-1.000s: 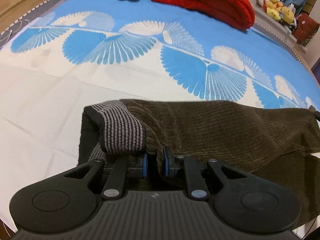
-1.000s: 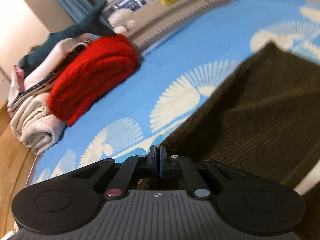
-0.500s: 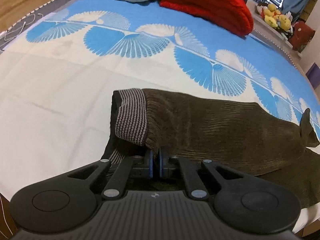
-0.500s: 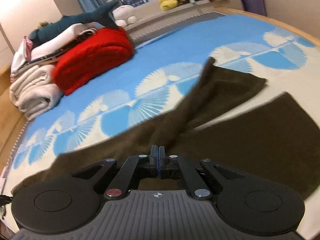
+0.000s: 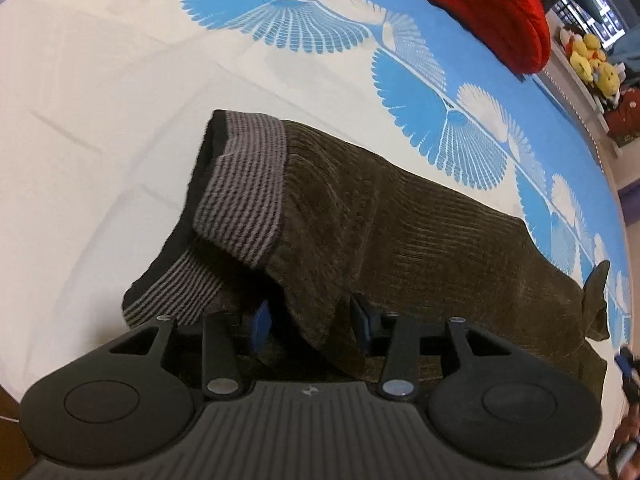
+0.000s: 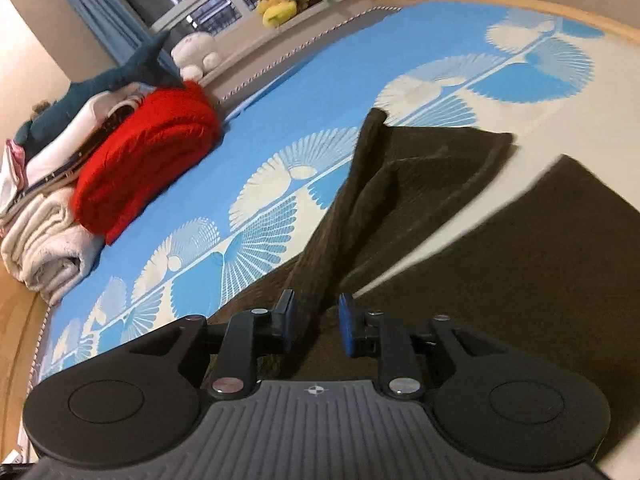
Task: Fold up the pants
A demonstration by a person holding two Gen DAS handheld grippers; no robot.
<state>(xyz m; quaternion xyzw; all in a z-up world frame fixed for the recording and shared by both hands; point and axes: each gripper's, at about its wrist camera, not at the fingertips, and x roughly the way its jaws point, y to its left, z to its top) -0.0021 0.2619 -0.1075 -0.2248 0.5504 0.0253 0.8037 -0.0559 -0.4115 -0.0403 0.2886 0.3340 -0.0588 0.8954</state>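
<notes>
Bedspread (image 5: 100, 100): the largest thing in both views; cream ground with a blue field and a band of blue and white fan motifs running across it.
Pants (image 5: 420, 240): dark olive-brown corduroy, lying on the cream part of the bedspread just in front of both grippers; in the right wrist view one leg is laid partly over itself, with a fold ridge running away from the gripper, and the other leg lies flat to the right.
Waistband (image 5: 244, 196): grey and black striped rib, turned over at the left end of the pants; a second striped edge shows below it.
Red blanket (image 6: 148, 156): folded, at the far side of the bed, beside a stack of pale folded bedding (image 6: 44, 248).
Shark plush (image 6: 120, 76): dark teal, resting on top of that stack.
Yellow plush toys (image 6: 280, 0): on the window ledge beyond the bed.
Left gripper (image 5: 312, 320): jaws spread apart, a hanging flap of corduroy between the blue pads but not pinched.
Right gripper (image 6: 316, 320): jaws released and apart, the fold ridge lying between them.
Writing: none readable; only a small cross-like emblem on each gripper body.
</notes>
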